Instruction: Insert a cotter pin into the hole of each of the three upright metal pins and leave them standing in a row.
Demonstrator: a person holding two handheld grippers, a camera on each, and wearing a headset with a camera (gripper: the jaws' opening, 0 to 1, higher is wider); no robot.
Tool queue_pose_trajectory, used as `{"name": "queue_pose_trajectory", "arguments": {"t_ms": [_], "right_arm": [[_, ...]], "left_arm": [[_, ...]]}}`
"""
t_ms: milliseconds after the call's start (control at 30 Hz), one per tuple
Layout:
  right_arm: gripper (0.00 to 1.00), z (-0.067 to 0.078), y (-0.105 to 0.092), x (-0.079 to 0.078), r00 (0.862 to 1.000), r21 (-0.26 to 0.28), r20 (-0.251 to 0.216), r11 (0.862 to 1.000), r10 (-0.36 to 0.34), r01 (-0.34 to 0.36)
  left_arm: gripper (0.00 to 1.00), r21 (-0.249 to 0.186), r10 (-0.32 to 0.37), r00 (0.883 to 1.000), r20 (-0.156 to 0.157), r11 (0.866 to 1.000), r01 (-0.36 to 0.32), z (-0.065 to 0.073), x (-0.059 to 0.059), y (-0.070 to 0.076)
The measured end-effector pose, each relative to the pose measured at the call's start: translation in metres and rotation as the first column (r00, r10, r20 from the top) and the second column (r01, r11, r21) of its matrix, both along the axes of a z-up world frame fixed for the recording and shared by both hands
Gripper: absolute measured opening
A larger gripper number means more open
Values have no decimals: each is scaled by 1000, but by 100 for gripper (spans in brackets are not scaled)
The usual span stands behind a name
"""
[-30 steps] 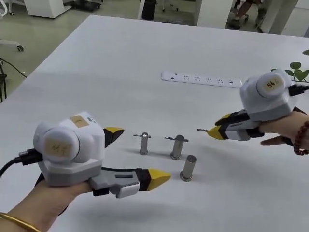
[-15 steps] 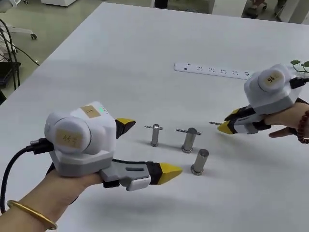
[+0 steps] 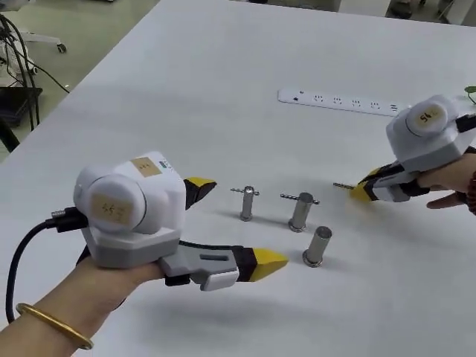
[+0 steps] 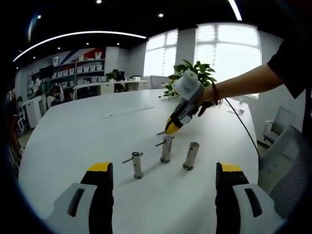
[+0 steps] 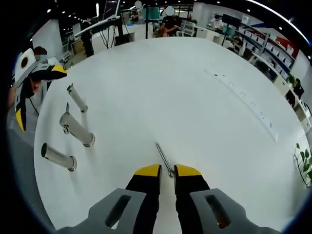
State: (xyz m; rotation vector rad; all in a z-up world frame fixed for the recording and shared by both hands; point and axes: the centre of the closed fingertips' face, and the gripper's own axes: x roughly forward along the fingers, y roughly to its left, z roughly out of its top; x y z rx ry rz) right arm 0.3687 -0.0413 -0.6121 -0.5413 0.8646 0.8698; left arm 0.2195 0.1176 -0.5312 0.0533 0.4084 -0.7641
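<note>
While the left tool [image 4: 164,169] stays spread, the right tool [image 5: 167,171] still pinches its cotter pin [image 5: 163,155].

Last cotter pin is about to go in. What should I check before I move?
1. Cotter pin held in right gripper: ok, jaws shut on it, its end pointing forward.
2. Bare pin upright: ok.
3. Bare pin's hole facing the cotter pin: cannot tell, no hole is visible.
4. First pin and middle pin fitted: ok, each has a cotter pin through it near the top.
5. Left gripper free to steady the bare pin: ok, jaws open, touching nothing.
6. Row straight: not ok, the bare pin stands off the line of the other two.
</note>
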Motion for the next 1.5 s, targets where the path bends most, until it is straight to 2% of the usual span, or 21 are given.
{"name": "queue_pose_trajectory", "arguments": {"t_ms": [167,233,400,533,600,900,1133,1400,1500], "right_arm": [[0,-2,0,-2,1000,-10,-7,1000,10,-10],[0,-1,0,-5,999,-36,5,999,33,-33],[0,0,-2,-9,997,-81,-2,994,74,-74],[0,3,1,-15,991,-120,29,984,133,-129],[0,4,2,-9,990,-124,34,983,139,-134],[0,15,4,-23,987,-120,62,982,152,-143],[0,28,7,-33,971,-139,116,972,207,-190],[0,47,20,-53,948,-123,164,959,272,-254],[0,53,26,-60,938,-117,179,953,297,-279]], "left_arm": [[85,2,-1,1000,-4,1000,1,-1,0,0],[84,2,-3,1000,0,1000,3,-1,0,0],[84,2,-6,1000,-5,1000,6,-1,-1,0],[83,2,-4,1000,-11,1000,4,-2,-2,0],[83,4,-3,1000,-13,1000,3,-2,-2,0],[80,-11,2,1000,-14,1000,-2,0,-1,0],[74,-32,-5,1000,-12,999,4,3,-1,-3],[66,-72,-16,1000,-17,997,15,11,-2,-9],[62,-63,-23,999,-24,998,21,15,-1,-12]]}}
